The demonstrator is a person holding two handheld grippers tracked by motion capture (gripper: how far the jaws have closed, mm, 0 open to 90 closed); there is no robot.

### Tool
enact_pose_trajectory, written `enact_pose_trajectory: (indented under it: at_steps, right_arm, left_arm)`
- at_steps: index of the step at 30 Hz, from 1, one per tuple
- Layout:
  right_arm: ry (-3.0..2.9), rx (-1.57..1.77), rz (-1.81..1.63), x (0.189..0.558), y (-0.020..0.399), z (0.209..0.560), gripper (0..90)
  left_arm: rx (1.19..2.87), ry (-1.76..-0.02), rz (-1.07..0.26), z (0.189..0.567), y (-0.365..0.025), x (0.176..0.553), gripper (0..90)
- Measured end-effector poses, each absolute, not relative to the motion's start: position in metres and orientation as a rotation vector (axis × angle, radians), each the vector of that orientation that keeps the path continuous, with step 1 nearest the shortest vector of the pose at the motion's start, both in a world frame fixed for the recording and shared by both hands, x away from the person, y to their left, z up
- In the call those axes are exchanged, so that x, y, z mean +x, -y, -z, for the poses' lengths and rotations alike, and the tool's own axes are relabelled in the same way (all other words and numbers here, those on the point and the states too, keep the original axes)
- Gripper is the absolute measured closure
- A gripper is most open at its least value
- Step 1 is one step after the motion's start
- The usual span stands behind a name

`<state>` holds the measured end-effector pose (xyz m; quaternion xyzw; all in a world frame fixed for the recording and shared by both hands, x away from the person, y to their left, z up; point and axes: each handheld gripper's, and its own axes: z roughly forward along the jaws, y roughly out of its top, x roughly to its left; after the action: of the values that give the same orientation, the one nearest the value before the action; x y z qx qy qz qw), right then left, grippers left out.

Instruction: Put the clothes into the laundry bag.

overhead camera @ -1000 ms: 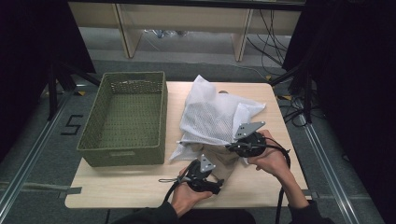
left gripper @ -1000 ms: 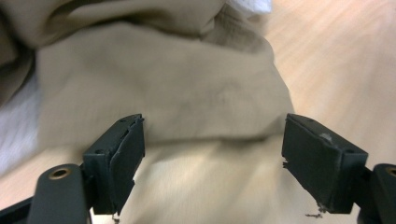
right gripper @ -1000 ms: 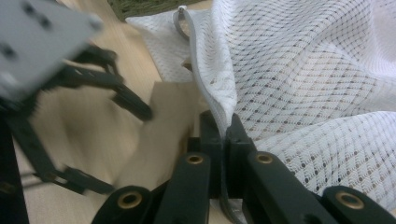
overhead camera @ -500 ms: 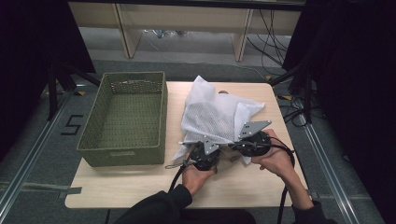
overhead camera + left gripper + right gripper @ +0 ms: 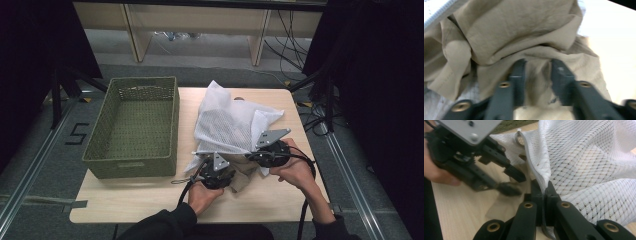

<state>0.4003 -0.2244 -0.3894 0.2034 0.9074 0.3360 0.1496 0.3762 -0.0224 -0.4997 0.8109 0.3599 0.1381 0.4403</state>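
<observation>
Pale wooden tabletop point(image 5: 125, 200) carries a green woven basket point(image 5: 135, 130) at nine o'clock. We pinch the white mesh laundry bag's point(image 5: 225, 125) zippered edge in our right gripper point(image 5: 543, 190); our left gripper point(image 5: 537, 66), jaws just reopening partway, straddles crumpled beige cloth point(image 5: 519, 32) at the bag's six o'clock mouth.

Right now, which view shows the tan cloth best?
The left gripper view: the tan cloth shows close up, creased and bunched, with the left gripper astride a fold, its jaws having just been opening. The high view gives a small patch under the mesh bag. The right gripper view gives a dim strip beside the bag.
</observation>
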Motion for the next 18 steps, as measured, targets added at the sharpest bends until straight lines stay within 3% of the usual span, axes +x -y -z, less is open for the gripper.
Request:
enact_pose_trajectory:
  at_steps: [7, 15, 17, 18]
  right_arm:
    - [-2.617, 0.612, -0.965, 0.400, 0.223, 0.390, 90.0]
    - [-2.617, 0.587, -0.957, 0.400, 0.222, 0.391, 90.0]
    - [-2.619, 0.603, -0.960, 0.399, 0.222, 0.390, 89.9]
    - [-2.616, 0.608, -0.960, 0.399, 0.222, 0.390, 89.9]
  left_arm:
    - [2.087, -0.886, -0.293, 0.502, 0.033, 0.349, 22.7]
    - [2.167, -0.890, -0.405, 0.517, 0.055, 0.352, 19.4]
    - [2.146, -0.895, -0.457, 0.519, 0.058, 0.357, 26.6]
    - [2.141, -0.885, -0.480, 0.518, 0.058, 0.361, 35.2]
